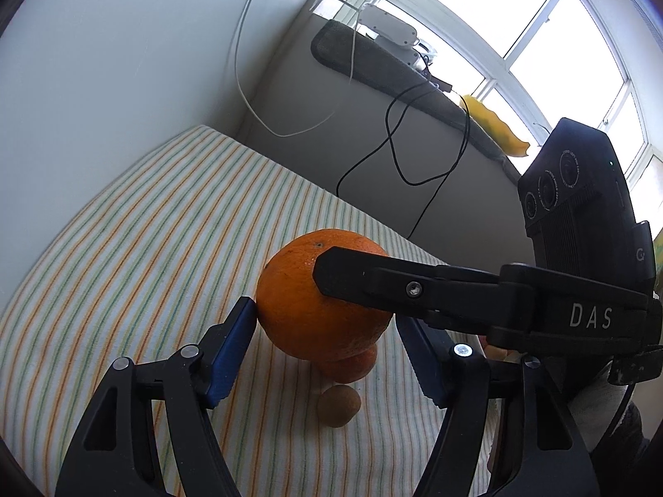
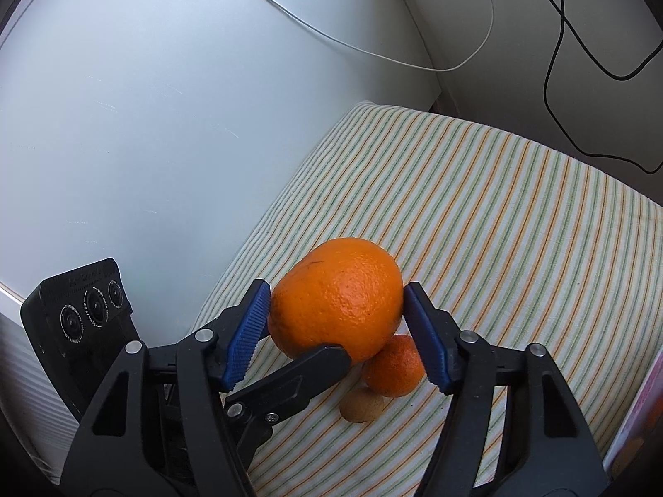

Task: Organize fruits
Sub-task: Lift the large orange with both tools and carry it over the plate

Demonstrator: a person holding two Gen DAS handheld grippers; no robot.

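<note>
Big orange [image 2: 337,296] sitting squarely between jaws of right gripper [image 2: 336,333], both blue pads pressing its flanks, raised above striped cloth [image 2: 518,215]. Left gripper [image 1: 325,346] also straddling it from crossing direction: near pad touching, far pad hidden, grip uncertain. Small mandarin [image 2: 393,366] and brown fruit [image 2: 361,405] lying just beneath. Long axis running across right jaws.

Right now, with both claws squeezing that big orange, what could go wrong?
1. Both claws, left and right, grip one round orange. If they pull different ways, it could slip out.
2. If it drops, it may land on the small orange and the brown fruit right below and knock them rolling across the striped cloth.
3. The claws cross very close together, so they could bump.
</note>
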